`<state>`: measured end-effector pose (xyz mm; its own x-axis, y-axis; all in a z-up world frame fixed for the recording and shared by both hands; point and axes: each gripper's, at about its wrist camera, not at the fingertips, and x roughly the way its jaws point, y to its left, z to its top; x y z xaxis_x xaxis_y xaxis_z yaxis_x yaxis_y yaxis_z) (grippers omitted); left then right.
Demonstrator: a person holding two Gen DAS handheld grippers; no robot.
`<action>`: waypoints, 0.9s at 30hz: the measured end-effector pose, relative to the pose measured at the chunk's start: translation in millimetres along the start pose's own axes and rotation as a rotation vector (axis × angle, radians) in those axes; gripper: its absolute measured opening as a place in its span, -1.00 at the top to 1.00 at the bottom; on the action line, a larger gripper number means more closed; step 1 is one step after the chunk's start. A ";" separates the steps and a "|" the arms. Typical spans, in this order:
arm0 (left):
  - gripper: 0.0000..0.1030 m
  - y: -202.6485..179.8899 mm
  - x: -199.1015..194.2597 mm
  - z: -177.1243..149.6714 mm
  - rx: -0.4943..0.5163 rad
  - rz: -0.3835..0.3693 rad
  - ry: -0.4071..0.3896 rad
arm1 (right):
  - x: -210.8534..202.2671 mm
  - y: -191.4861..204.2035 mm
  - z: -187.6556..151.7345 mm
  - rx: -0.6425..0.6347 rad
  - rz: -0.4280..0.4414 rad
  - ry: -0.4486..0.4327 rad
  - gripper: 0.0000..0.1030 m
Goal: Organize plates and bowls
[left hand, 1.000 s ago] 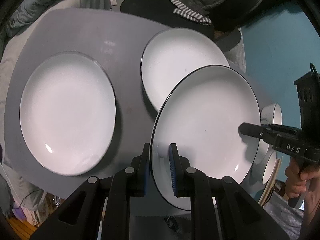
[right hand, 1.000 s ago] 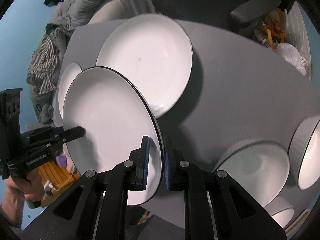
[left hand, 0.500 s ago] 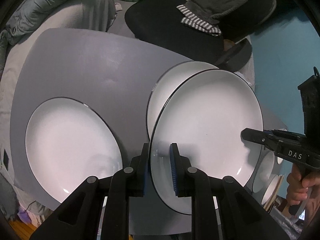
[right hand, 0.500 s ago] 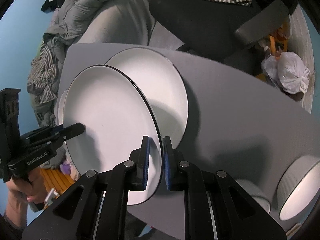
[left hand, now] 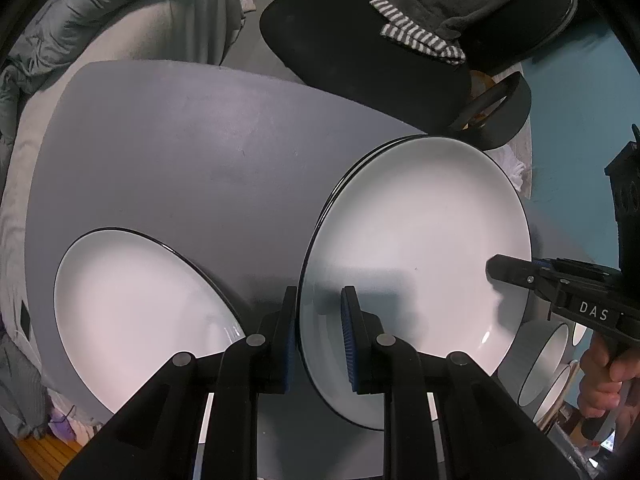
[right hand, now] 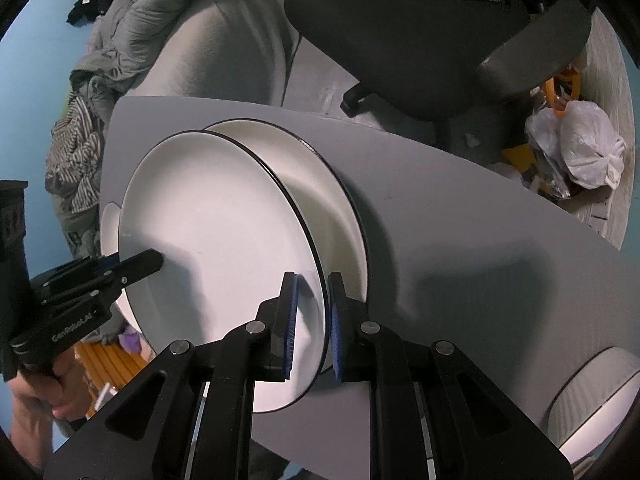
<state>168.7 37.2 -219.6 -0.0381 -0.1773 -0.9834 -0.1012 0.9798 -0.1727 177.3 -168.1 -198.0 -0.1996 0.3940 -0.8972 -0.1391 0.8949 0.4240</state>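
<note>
A large white plate with a thin black rim point(left hand: 416, 248) point(right hand: 216, 232) hangs low over a second, matching plate point(right hand: 320, 184), covering nearly all of it; only a sliver of that rim point(left hand: 362, 162) shows in the left wrist view. My left gripper point(left hand: 318, 300) is shut on the near rim of the held plate. On the opposite rim my right gripper point(right hand: 311, 284) is shut too, and it appears in the left wrist view as a black finger point(left hand: 504, 270). A third plate point(left hand: 132, 308) lies flat on the grey table point(left hand: 180, 152) at the left.
White bowls with dark rims stand at the table's right end point(left hand: 548, 356) point(right hand: 592, 392). Beyond the far edge are a black office chair point(left hand: 360, 40), grey bedding point(left hand: 100, 20) and a white plastic bag point(right hand: 580, 148). A person's hand point(left hand: 604, 380) holds the right gripper.
Both grippers have carried the held plate across the table and lower, from beside the far plate to almost squarely over it. The third plate has slid toward the bottom left of the left wrist view.
</note>
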 end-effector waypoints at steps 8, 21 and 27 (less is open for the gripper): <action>0.62 -3.4 8.4 10.2 0.000 0.012 0.013 | 4.2 3.9 2.3 0.010 -0.019 0.006 0.72; 0.61 -8.5 10.6 13.6 0.036 0.028 0.031 | 6.2 5.4 14.9 0.063 -0.073 0.071 0.66; 0.55 -21.3 12.4 16.4 0.096 0.087 0.039 | 10.1 9.6 19.8 0.092 -0.148 0.138 0.58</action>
<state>186.6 15.7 -229.0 -0.0818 -0.0928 -0.9923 -0.0007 0.9957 -0.0930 193.2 -151.4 -205.5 -0.3158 0.2304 -0.9204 -0.0887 0.9586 0.2704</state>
